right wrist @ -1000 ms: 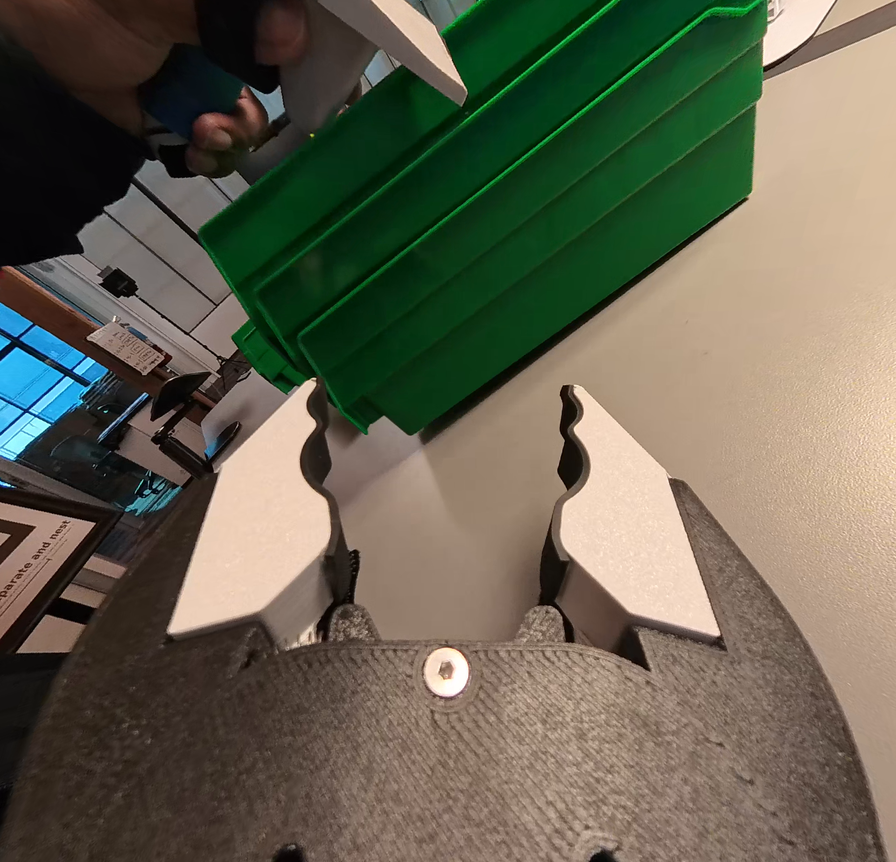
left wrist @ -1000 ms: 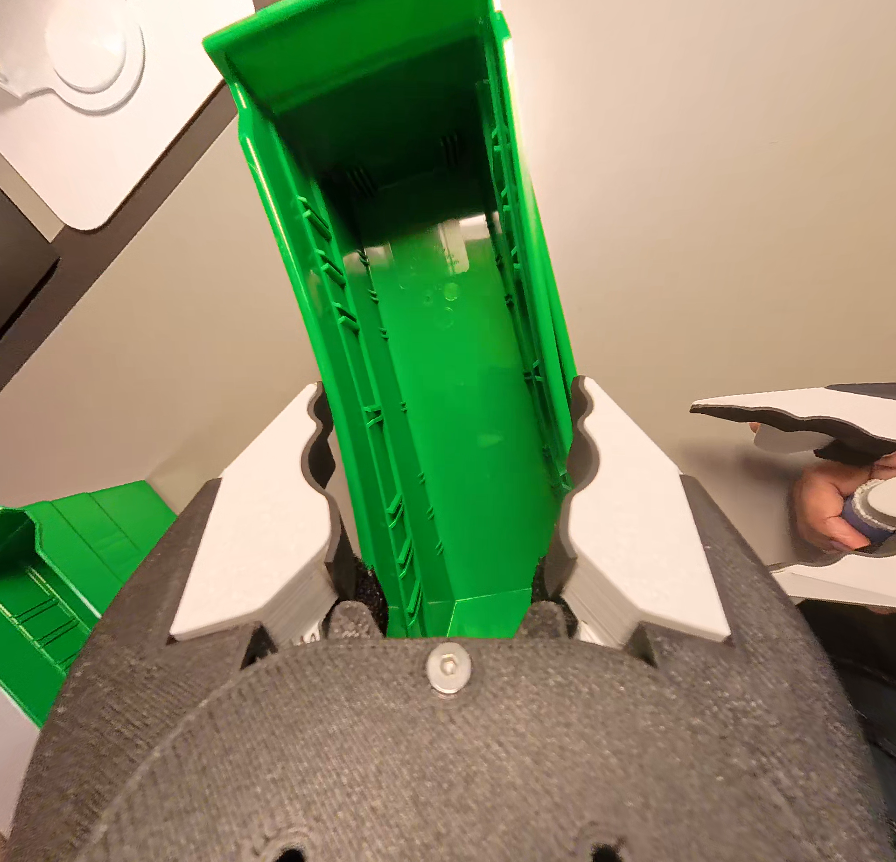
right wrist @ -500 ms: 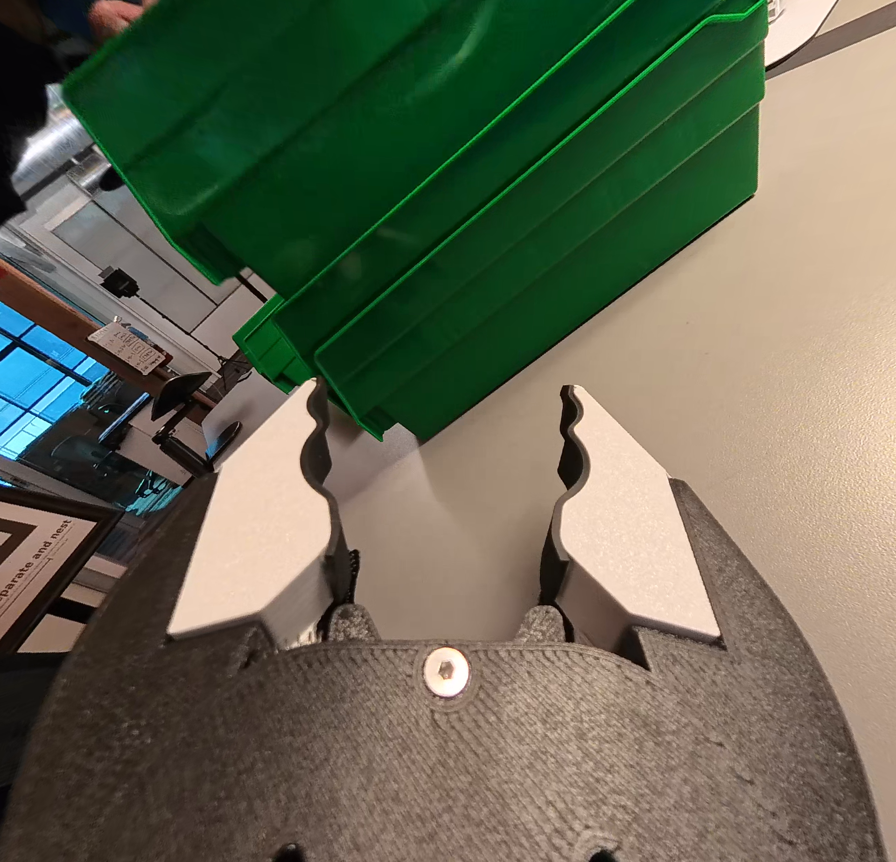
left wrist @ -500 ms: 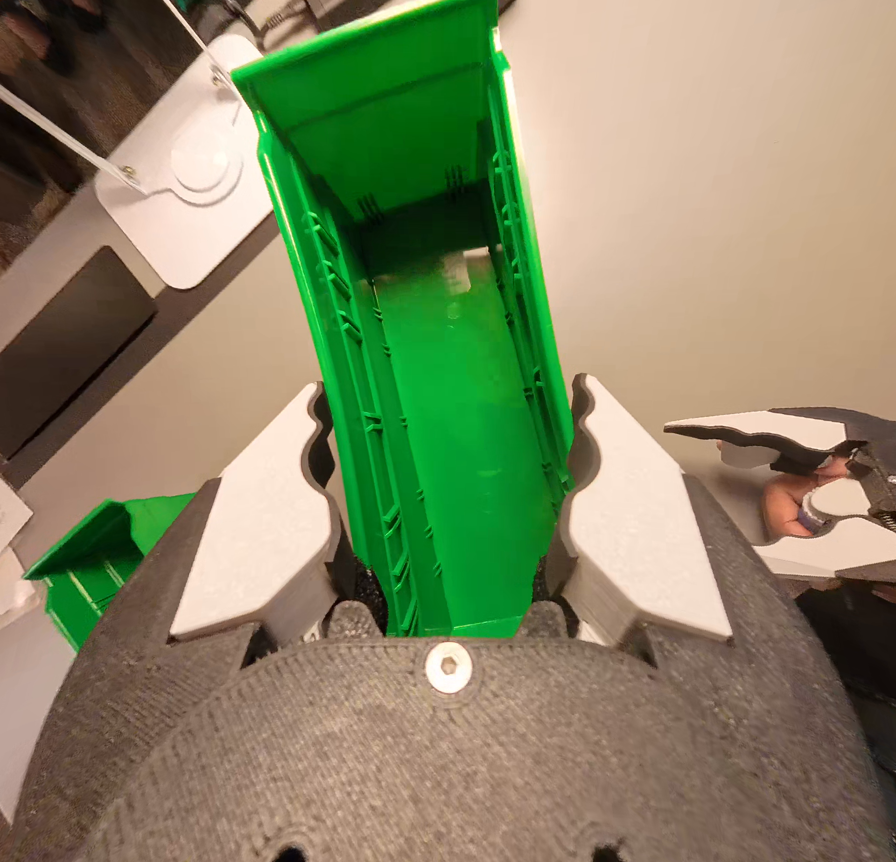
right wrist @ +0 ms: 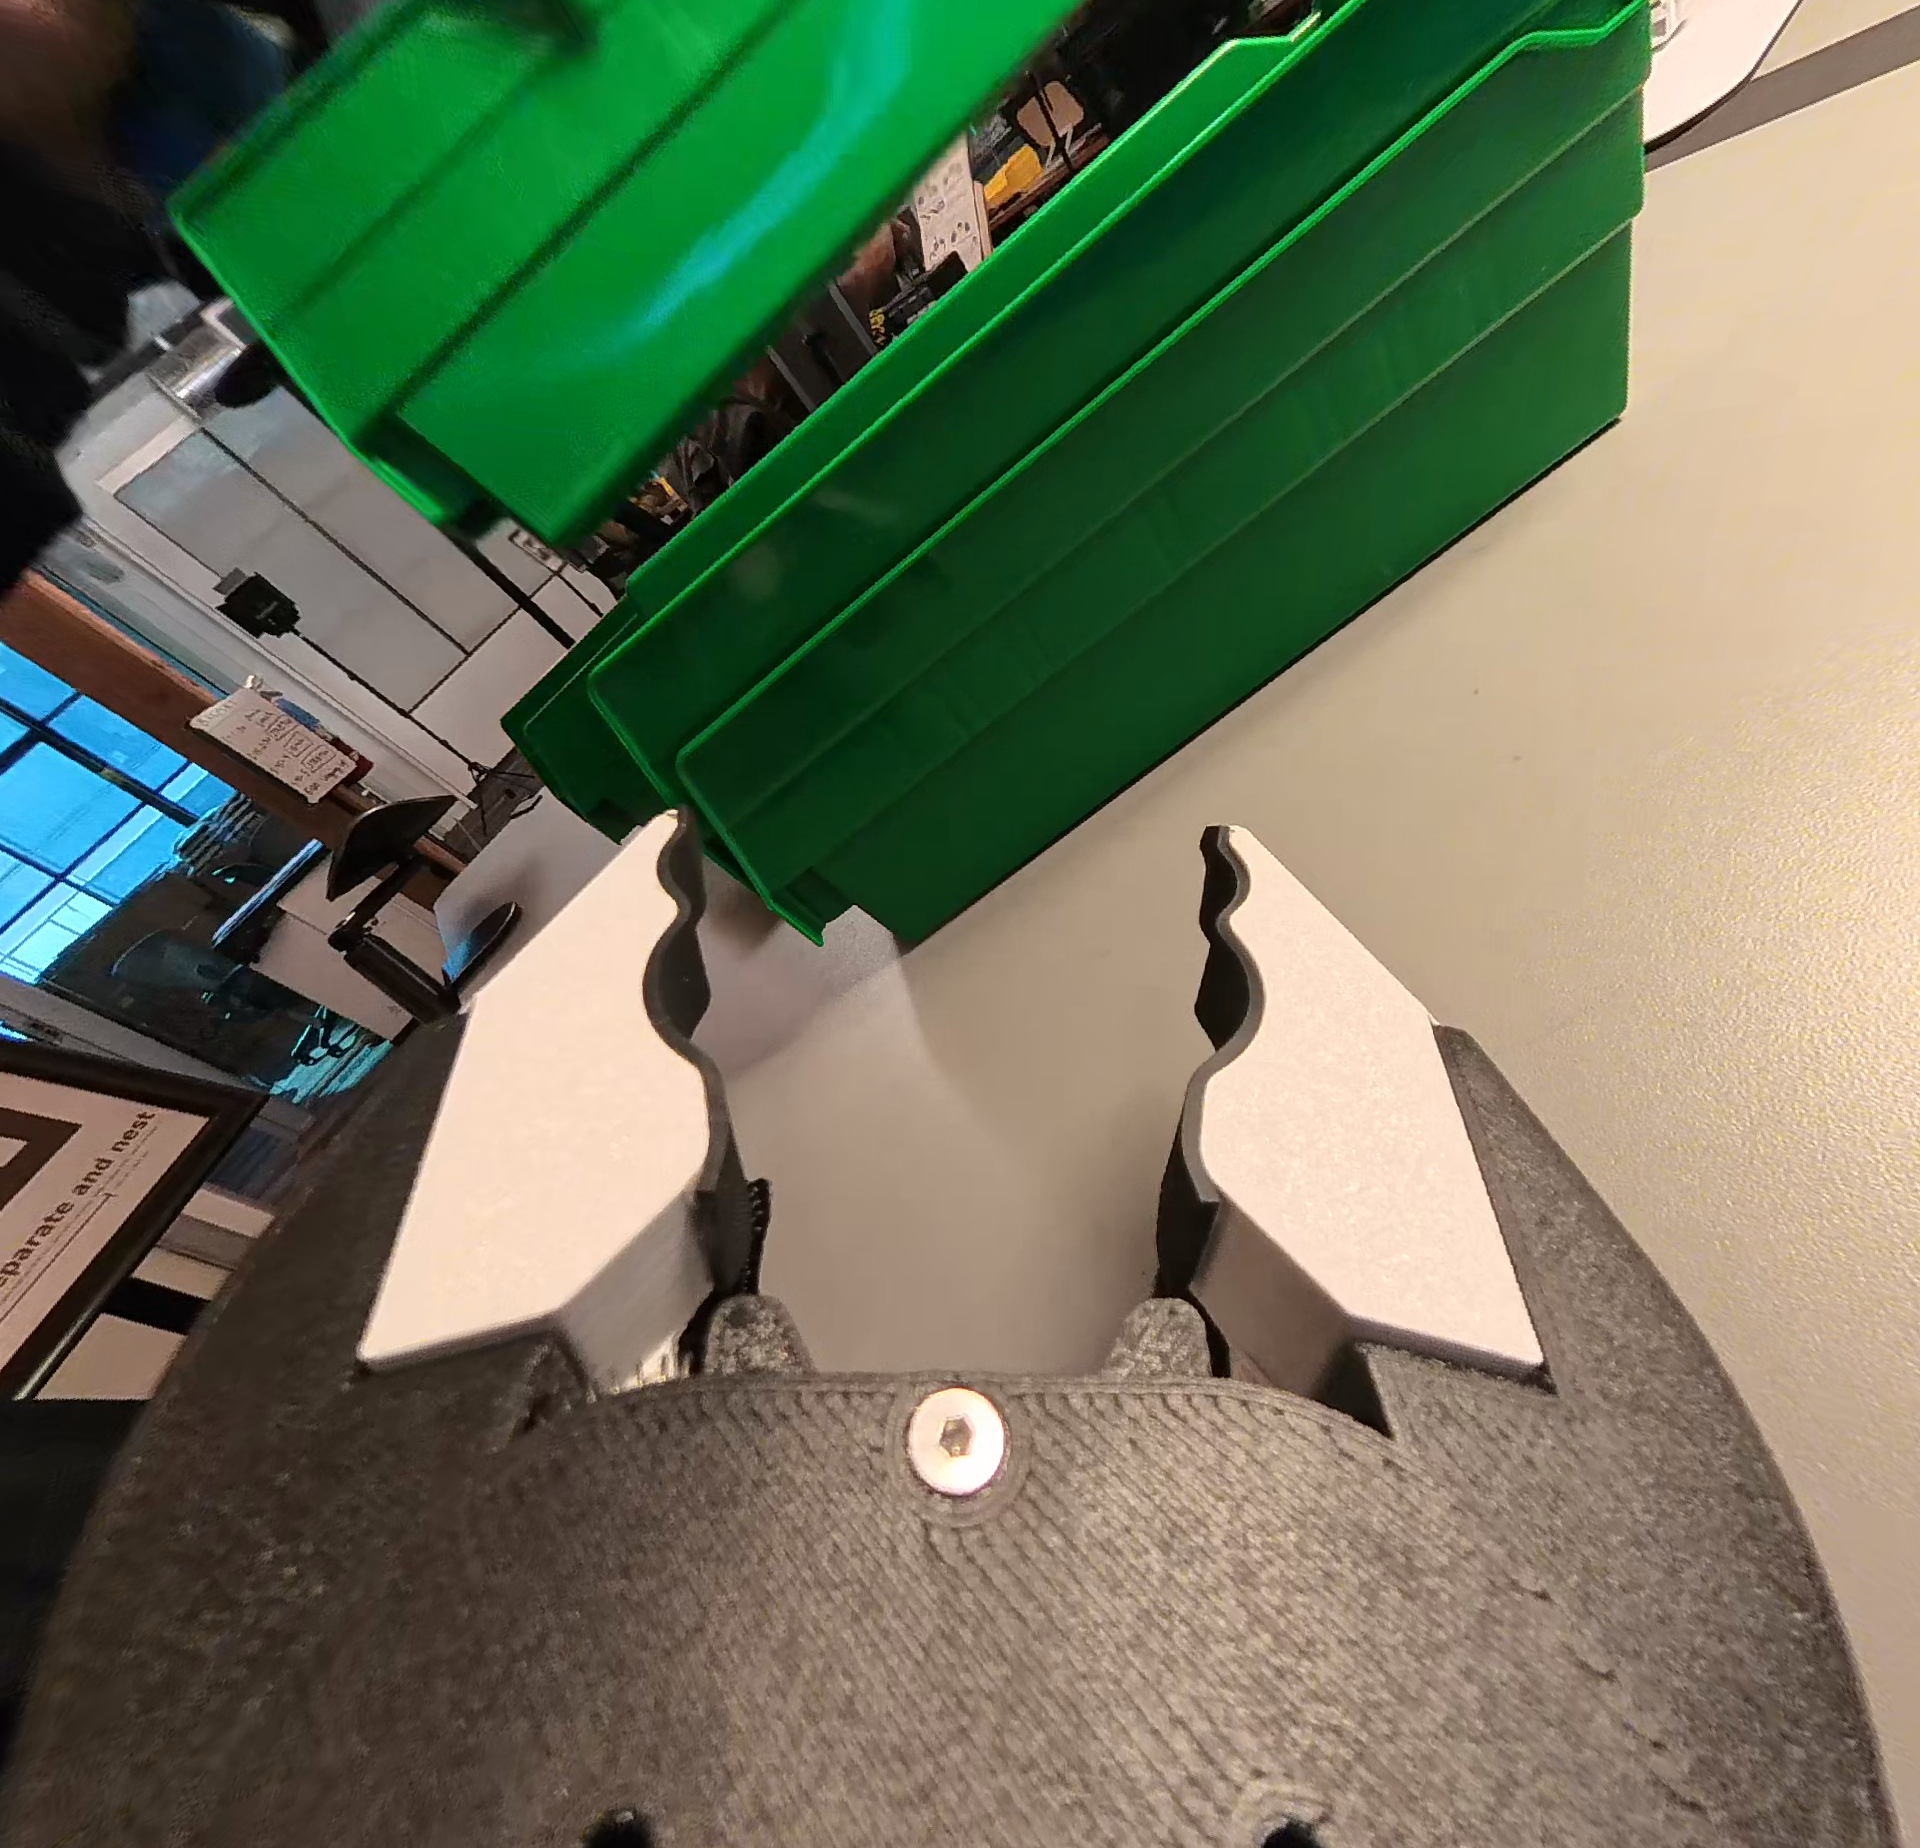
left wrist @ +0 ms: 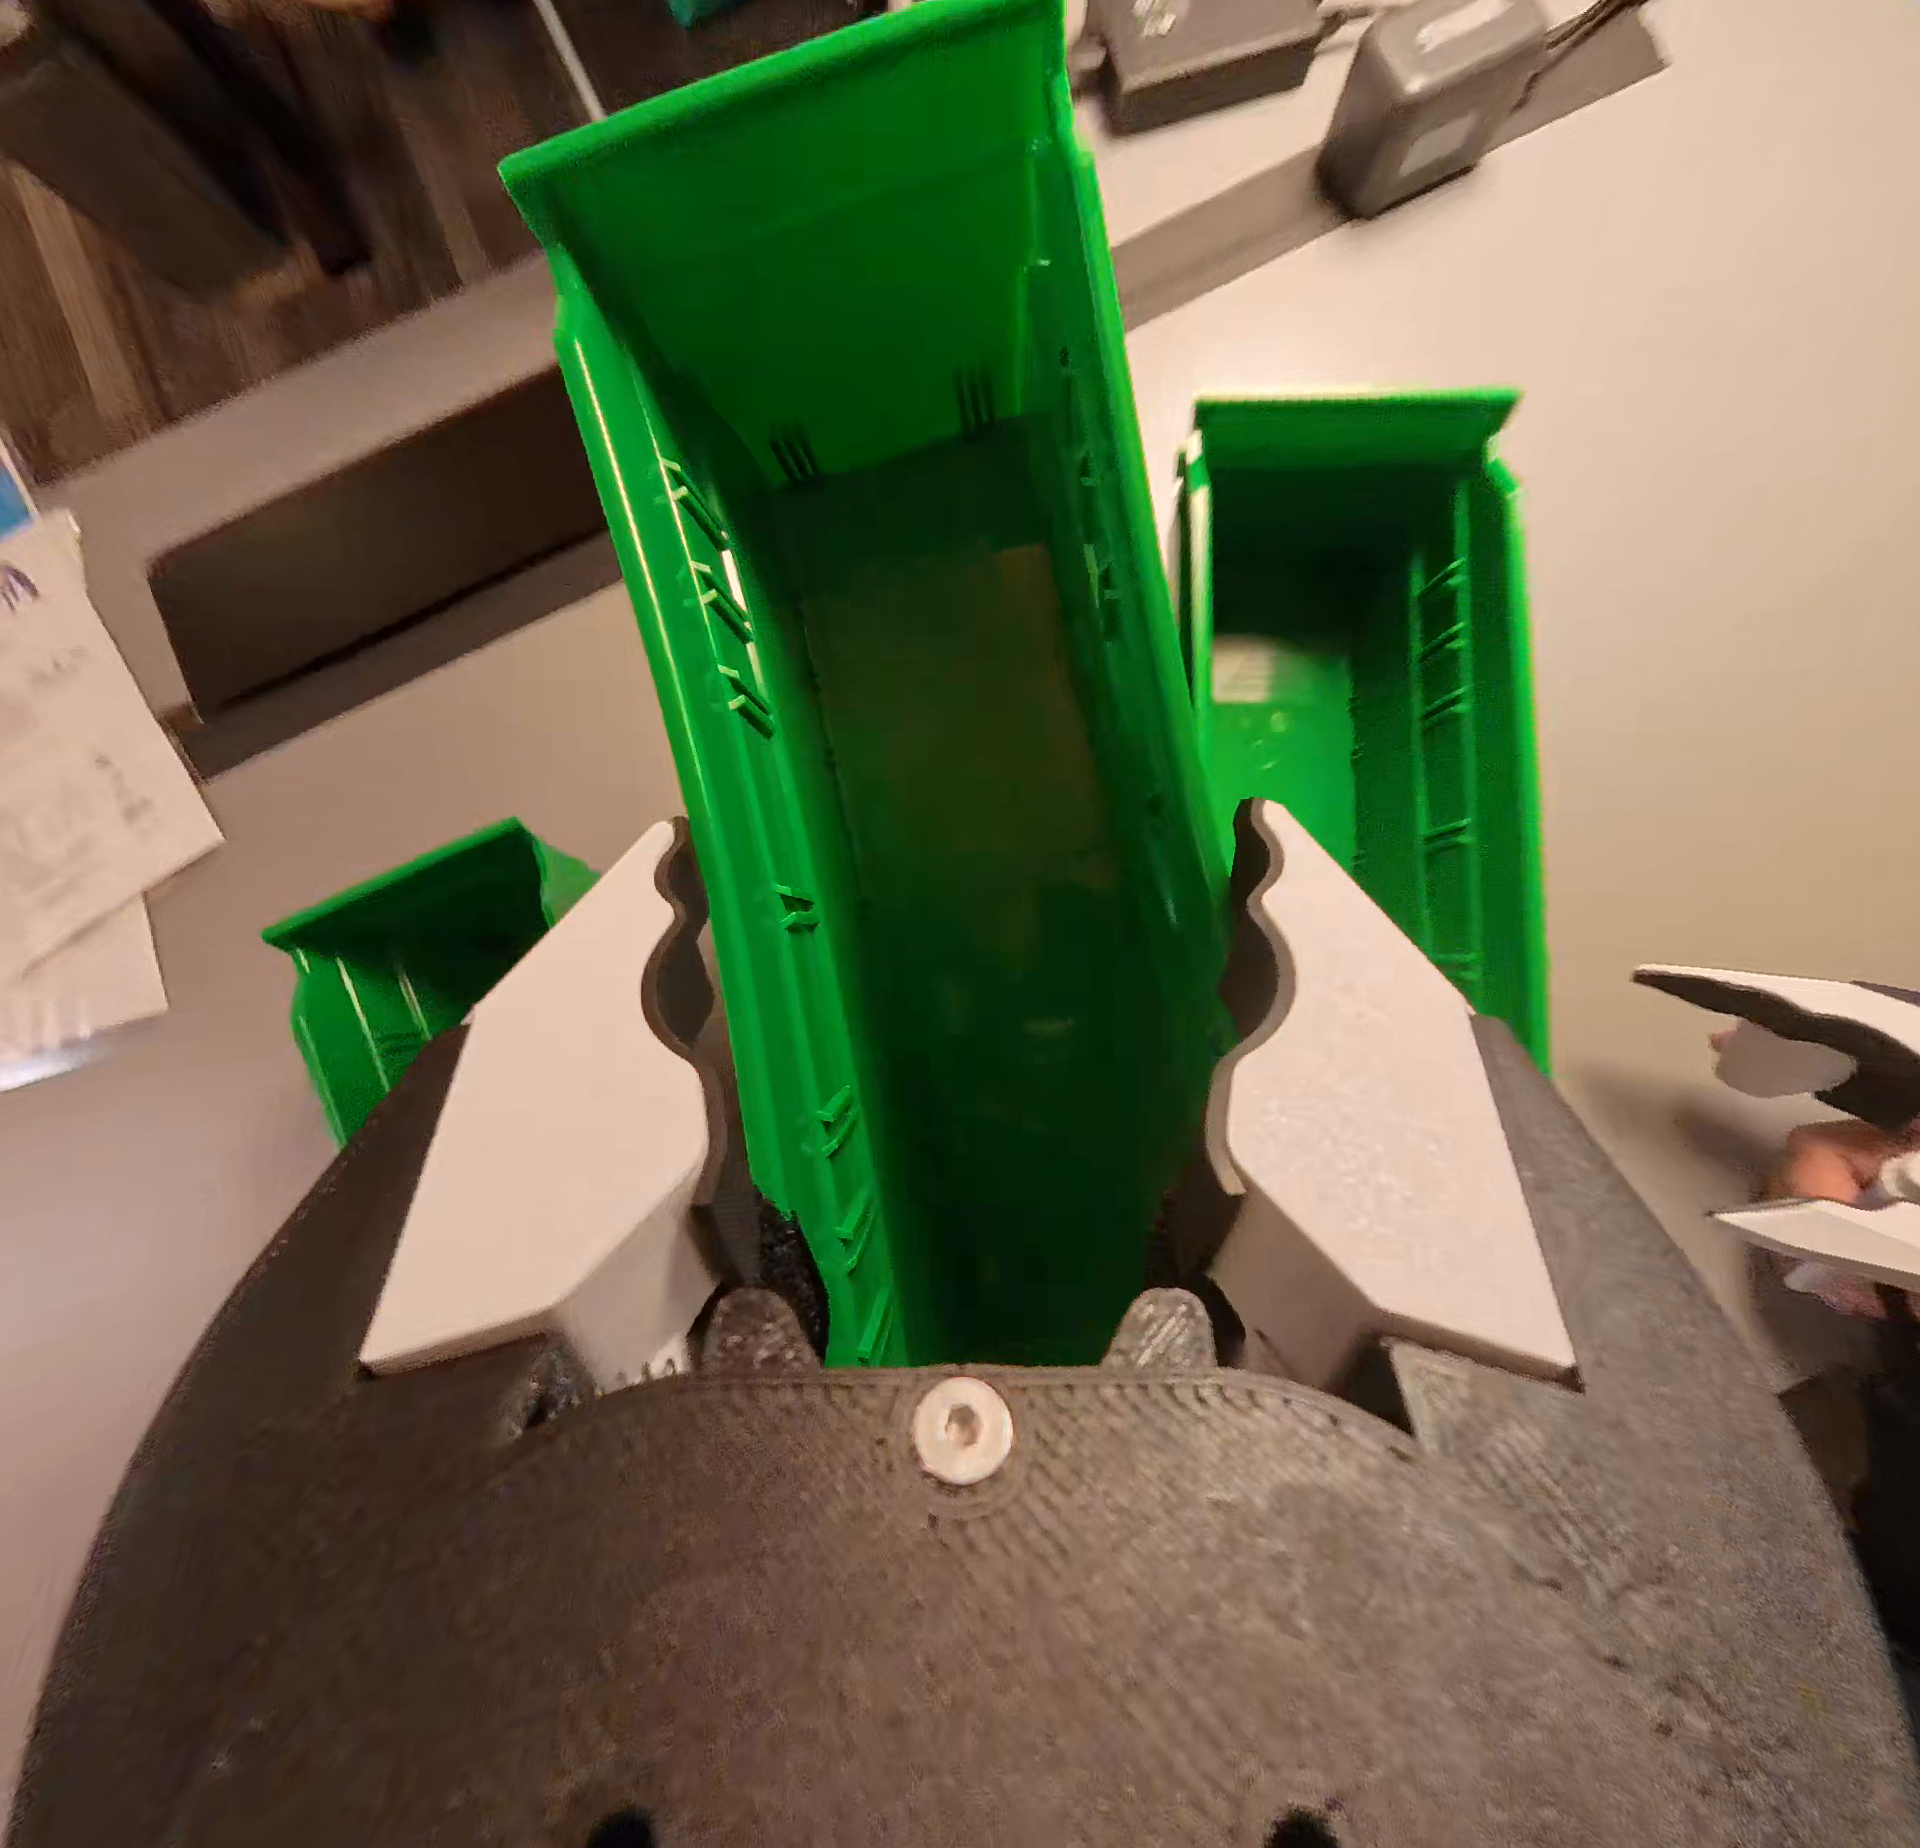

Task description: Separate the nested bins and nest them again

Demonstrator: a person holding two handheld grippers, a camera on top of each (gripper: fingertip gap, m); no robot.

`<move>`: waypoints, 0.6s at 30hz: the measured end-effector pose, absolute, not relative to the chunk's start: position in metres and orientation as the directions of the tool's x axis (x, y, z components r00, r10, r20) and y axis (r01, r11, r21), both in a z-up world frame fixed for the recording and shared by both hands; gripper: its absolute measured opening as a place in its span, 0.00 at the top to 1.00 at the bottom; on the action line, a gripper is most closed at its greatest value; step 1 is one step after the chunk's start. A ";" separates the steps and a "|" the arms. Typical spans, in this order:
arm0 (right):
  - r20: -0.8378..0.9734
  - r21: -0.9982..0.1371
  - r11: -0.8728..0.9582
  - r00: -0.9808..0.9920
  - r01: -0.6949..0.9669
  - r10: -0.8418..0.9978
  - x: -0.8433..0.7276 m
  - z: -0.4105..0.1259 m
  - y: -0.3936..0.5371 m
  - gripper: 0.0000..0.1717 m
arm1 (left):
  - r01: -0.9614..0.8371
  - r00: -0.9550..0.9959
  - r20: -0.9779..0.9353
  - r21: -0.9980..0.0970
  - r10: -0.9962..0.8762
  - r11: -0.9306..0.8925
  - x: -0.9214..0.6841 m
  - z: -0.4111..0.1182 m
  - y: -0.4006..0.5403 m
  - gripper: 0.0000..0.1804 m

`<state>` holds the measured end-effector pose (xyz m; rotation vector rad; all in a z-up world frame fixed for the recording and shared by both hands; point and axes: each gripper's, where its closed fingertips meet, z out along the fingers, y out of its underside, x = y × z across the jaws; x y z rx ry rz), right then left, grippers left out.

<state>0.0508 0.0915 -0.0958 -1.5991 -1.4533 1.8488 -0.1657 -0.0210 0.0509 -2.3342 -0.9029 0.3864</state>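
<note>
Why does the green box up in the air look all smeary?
In the right wrist view the lifted green bin is streaked with motion blur, while the stacked bins on the table stay sharp. In the left wrist view the held bin's floor lies in dark shadow, and the background is blurred too.

Lifted bin (left wrist: 935, 759) between nested stack (left wrist: 1361, 676) and single bin (left wrist: 405, 946), all over table (left wrist: 1714, 448)
</note>
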 end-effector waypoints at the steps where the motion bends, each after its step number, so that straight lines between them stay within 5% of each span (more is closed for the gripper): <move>1: -0.566 -0.815 -0.446 -0.337 0.371 0.752 0.051 -0.096 0.091 0.44 | 0.534 0.715 -0.036 -0.618 0.699 -0.578 -0.169 0.038 -0.029 0.44; 12: -0.567 -0.812 -0.443 -0.335 0.380 0.753 0.051 -0.097 0.091 0.43 | 0.646 0.649 -0.036 -0.501 0.760 -0.576 -0.166 -0.085 -0.078 0.40; 18: -0.567 -0.813 -0.444 -0.340 0.377 0.750 0.051 -0.096 0.091 0.43 | 0.602 0.652 -0.106 -0.528 0.750 -0.598 -0.160 -0.084 -0.076 0.36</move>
